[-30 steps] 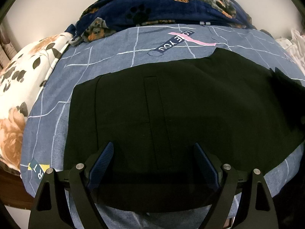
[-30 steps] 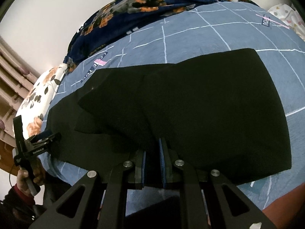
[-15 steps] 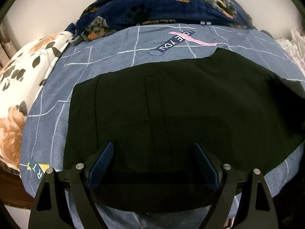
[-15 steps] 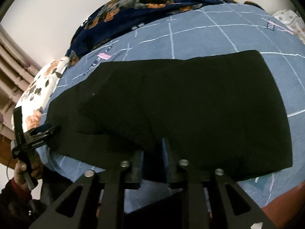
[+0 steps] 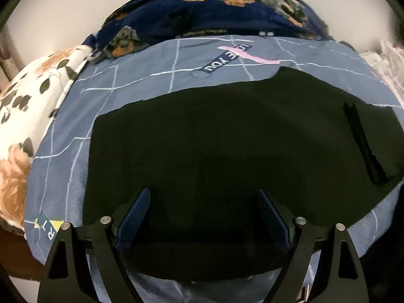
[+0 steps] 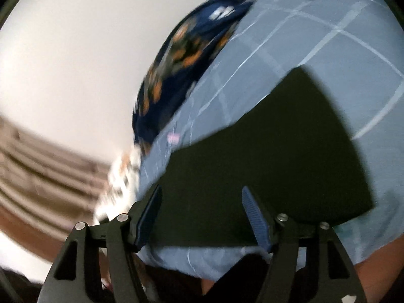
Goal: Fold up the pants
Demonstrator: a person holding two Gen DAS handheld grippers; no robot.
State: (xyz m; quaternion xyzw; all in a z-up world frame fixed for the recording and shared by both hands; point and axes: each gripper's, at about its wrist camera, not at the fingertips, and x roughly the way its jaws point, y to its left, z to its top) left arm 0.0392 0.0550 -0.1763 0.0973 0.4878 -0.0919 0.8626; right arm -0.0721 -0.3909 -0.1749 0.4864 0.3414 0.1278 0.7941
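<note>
On the blue checked bed cover (image 5: 141,80), the black pants (image 5: 227,146) are spread flat and are seen to reach close to the near edge of the bed. The left gripper (image 5: 202,217) is held above the near part of the pants, with its two blue-padded fingers (image 5: 133,217) set wide apart and nothing between them. The right gripper (image 6: 202,214) is also seen with its fingers spread apart and nothing gripped; its view is blurred and tilted, and the pants (image 6: 265,164) are shown beyond the fingers on the bed cover (image 6: 315,25). A dark blue blanket with dog print (image 5: 214,7) is bunched at the far edge of the bed, and a white pillow with flower print (image 5: 22,116) lies at the left edge. Whether either gripper touches the cloth cannot be told.
</note>
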